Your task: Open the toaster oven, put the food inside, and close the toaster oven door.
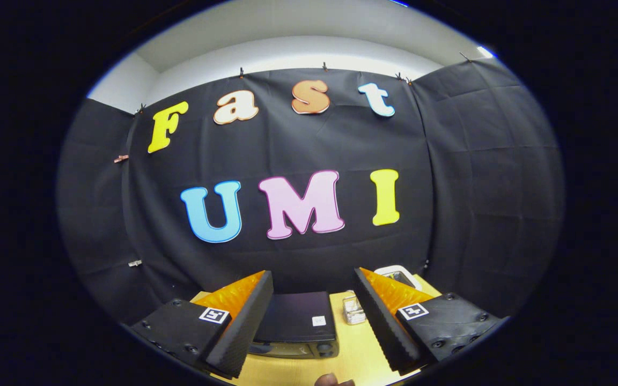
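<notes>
Jaws: spread wide apart, gripping nothing, held above the desk.
Black boxy toaster oven (297, 323): between the jaws, just ahead and below, door closed.
Small clear glass container (354, 310): beside the oven, near the right finger.
White tray (398, 272): beyond the right finger.
Pale wooden desk (354, 354): beneath everything.

The toaster oven (295, 321) shows mostly its top; its front is foreshortened and its left end hidden behind the left of the spread, empty fingers (244, 327). A white-rimmed object (397, 272) at the worktop's (354, 354) far right corner is half hidden by the other finger. A small clear item (353, 311) is too indistinct to identify.
</notes>
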Demonstrator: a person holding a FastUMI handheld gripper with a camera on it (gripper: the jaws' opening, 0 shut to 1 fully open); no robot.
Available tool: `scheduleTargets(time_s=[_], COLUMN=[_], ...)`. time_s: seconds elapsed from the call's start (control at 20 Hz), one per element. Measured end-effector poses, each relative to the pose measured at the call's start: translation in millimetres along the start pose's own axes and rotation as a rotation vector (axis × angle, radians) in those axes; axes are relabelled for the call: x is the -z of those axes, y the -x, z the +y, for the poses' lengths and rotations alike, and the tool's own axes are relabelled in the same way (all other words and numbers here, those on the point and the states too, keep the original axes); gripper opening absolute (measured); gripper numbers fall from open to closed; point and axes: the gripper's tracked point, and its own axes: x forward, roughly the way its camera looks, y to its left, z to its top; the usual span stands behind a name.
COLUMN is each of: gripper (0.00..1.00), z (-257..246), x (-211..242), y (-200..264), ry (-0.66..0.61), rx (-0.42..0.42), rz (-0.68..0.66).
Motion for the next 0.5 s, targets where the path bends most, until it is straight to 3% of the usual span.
scheduleTargets(time_s=[0.5], gripper=[0.98], z=[-61.0], x=[-49.5], y=[19.2], ry=[0.085], rx=[0.031], rz=[-0.129])
